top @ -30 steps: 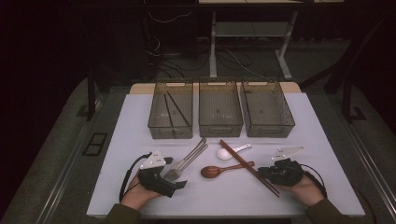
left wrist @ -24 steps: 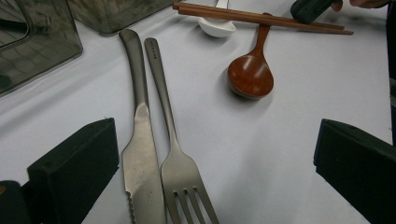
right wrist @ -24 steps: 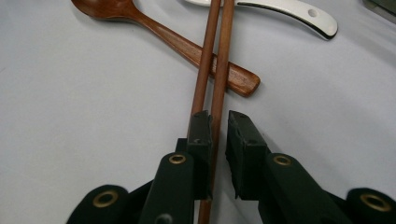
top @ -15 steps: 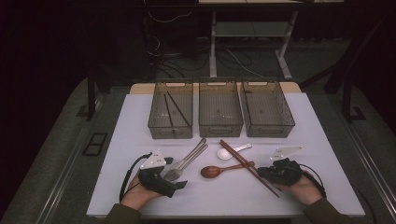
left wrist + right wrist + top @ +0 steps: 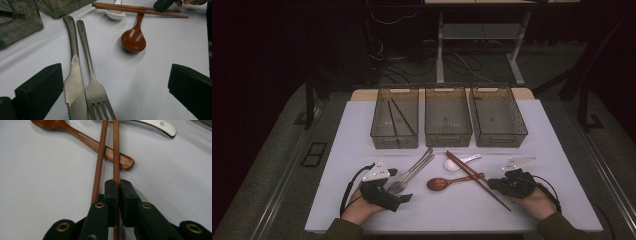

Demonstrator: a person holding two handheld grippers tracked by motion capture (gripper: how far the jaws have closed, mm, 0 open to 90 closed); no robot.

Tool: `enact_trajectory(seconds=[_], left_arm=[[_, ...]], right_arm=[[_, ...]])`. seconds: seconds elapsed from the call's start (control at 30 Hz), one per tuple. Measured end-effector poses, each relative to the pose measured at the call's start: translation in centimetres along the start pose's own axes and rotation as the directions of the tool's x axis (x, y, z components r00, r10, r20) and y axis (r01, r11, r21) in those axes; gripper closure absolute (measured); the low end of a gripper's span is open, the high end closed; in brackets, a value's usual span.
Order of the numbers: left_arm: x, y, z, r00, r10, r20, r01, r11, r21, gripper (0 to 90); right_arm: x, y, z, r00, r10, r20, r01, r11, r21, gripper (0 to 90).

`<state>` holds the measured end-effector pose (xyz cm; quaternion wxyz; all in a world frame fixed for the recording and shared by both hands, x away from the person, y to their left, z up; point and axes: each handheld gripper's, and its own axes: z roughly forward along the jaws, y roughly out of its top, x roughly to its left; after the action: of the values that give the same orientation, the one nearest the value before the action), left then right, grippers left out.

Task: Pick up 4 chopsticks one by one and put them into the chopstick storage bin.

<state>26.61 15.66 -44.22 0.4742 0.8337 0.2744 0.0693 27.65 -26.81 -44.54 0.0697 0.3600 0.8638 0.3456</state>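
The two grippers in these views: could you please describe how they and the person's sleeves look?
Both the left gripper and right gripper are black, each topped by a grey three-cornered plate and trailing a black cable. The jaws are blocky black pads; brass-coloured rivets mark the right one's linkage. The sleeves look dark olive.

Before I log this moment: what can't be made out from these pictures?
- Right gripper view: the right tongs are closed on one wooden chopstick; its near end is hidden under them.
- Left gripper view: the knife and fork tips are cut off by the bottom edge.
- High view: the dark sticks in the left bin are too small and dim to identify.
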Motion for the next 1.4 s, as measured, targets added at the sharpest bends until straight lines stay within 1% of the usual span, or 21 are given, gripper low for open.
enact_trajectory(seconds=[0.17,0.23,0.63,1.03,1.07,1.27,1.4], left_arm=[[0.0,0.0,0.0,1.0000,-0.001,0.000,0.001,1.0000,0.000,0.0],[0.0,0.0,0.0,1.0000,-0.001,-0.001,0.001,1.0000,0.000,0.0],[0.0,0.0,0.0,1.0000,-0.001,0.000,0.001,1.0000,-0.001,0.0],[0.0,0.0,0.0,1.0000,0.000,-0.001,0.000,1.0000,0.002,0.0],[0.0,0.0,0.0,1.0000,0.000,-0.001,0.000,1.0000,0.002,0.0],[0.1,0.0,0.0,1.0000,-0.002,0.002,0.002,1.0000,0.002,0.0],[0.1,0.0,0.0,1.0000,-0.001,0.003,0.001,1.0000,0.000,0.0]], right_arm=[[-0.4,0.0,-0.5,0.9999,0.016,-0.001,-0.016,0.999,-0.028,84.3],[-0.5,0.0,-0.7,0.9999,0.011,-0.002,-0.011,0.999,-0.035,84.3],[-0.9,0.2,-1.9,0.9996,0.025,-0.008,-0.026,0.995,-0.101,84.3],[-1.0,0.6,-2.6,0.9988,0.037,-0.032,-0.041,0.991,-0.130,84.2],[-1.1,0.7,-2.7,0.9991,0.028,-0.032,-0.032,0.991,-0.133,84.2],[-1.1,1.4,-2.8,0.9985,0.029,-0.046,-0.035,0.988,-0.148,84.2],[-1.1,1.9,-2.8,0.9988,0.022,-0.044,-0.029,0.986,-0.162,84.2]])
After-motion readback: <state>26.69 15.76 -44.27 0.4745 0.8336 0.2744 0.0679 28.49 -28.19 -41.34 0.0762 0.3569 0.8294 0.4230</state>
